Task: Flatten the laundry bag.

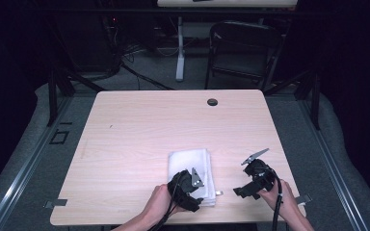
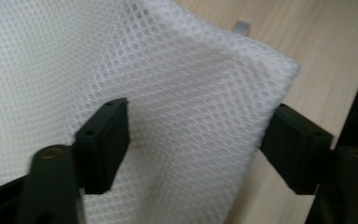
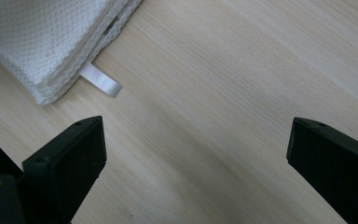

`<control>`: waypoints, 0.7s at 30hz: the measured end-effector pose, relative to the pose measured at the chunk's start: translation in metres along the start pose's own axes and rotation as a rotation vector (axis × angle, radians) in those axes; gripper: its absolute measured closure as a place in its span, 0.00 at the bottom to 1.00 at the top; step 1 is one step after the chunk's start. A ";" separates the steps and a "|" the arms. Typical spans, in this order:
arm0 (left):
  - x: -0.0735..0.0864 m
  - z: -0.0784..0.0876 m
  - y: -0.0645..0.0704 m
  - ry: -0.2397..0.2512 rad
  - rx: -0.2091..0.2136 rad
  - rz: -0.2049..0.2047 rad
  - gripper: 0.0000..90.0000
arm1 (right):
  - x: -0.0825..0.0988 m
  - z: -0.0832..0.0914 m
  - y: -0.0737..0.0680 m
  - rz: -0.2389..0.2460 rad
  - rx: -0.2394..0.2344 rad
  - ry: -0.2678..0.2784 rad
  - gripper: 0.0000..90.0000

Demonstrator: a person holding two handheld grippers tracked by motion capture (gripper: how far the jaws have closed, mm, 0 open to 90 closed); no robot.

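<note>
Two grippers low at near table edge. Left gripper (image 1: 192, 190) down on near end of folded white cloth (image 1: 189, 162); jaws partly apart, cloth corner bunched between, right jaw at cloth edge, pads not clearly pressing. Right gripper (image 1: 243, 191) just right of cloth, jaws wide apart over bare table (image 1: 139, 125), nothing between. Small white loop tag (image 3: 101, 80) sticking from cloth's near right corner. Farther off: dark grommet hole (image 1: 212, 101), folding chair (image 1: 241, 48) beyond table.

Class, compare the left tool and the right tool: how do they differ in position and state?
The left tool hangs over the folded white towel, jaws straddling its corner; the right tool hangs over bare table beside it. The left's jaws stand narrower, the right's wide. Both grip nothing.
</note>
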State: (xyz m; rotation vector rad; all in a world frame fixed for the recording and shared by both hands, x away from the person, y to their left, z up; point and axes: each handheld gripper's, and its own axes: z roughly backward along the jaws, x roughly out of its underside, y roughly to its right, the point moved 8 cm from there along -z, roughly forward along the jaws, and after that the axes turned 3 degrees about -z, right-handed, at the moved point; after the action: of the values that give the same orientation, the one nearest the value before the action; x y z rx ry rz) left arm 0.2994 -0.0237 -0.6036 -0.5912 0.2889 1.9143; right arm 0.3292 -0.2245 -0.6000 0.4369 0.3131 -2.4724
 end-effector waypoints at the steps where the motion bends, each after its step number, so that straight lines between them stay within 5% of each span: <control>1: 0.000 0.000 0.000 0.000 0.000 0.000 0.47 | -0.001 -0.001 -0.001 -0.018 -0.004 0.020 0.05; 3: 0.002 -0.002 0.000 0.001 0.012 -0.001 0.49 | 0.000 -0.001 -0.001 -0.008 -0.003 0.004 0.05; 4: 0.004 -0.005 0.002 0.001 0.037 -0.006 0.63 | 0.000 -0.001 -0.002 -0.006 -0.004 0.006 0.06; 11: 0.005 -0.005 0.007 0.022 0.044 -0.037 0.94 | -0.001 -0.001 -0.003 0.003 -0.001 0.001 0.12; 21: 0.000 0.015 0.001 0.140 0.040 0.004 0.99 | -0.002 -0.001 -0.006 0.023 -0.002 0.008 0.16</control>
State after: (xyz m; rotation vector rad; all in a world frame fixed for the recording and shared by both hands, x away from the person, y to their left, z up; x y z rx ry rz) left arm 0.2940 -0.0171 -0.5909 -0.6998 0.4179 1.8699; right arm 0.3274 -0.2184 -0.5990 0.4475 0.3126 -2.4486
